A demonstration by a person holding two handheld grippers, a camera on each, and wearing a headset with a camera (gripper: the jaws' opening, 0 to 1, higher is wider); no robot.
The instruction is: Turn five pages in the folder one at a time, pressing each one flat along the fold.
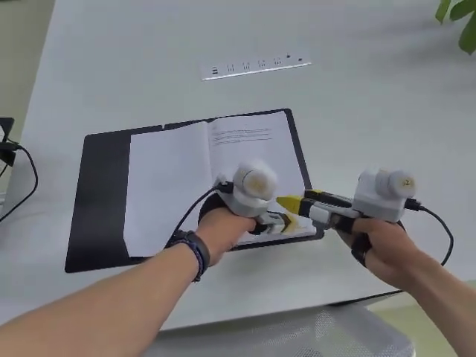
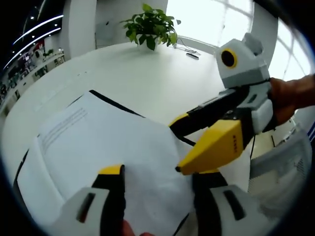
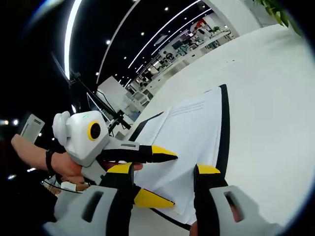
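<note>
The folder (image 1: pixel 97 201) lay open and flat on the white table (image 1: pixel 357 97), closer to its near edge than to its far edge, with the black cover spread out and white pages on both sides of the fold. I judge it was laid like this so that the loose corner of the right-hand page (image 1: pixel 253 145) could be reached from the person's side. Both grippers were at the near right corner of this page. The left gripper (image 2: pixel 158 176) pointed across the page, and its jaws stood wide apart with the white sheet seen between them; I could not confirm that it held anything. The right gripper (image 3: pixel 163 169) came in from the right edge of the folder, its jaws also well open, with the page corner in front of them and the left gripper's yellow tips just beside. Whether any tip touched the paper, I could not tell. It seemed to me that the two were placed to separate one single sheet, so the turn was only in preparation. Toward the far edge of the table there was a socket strip (image 1: pixel 256 67) set in the surface
</note>
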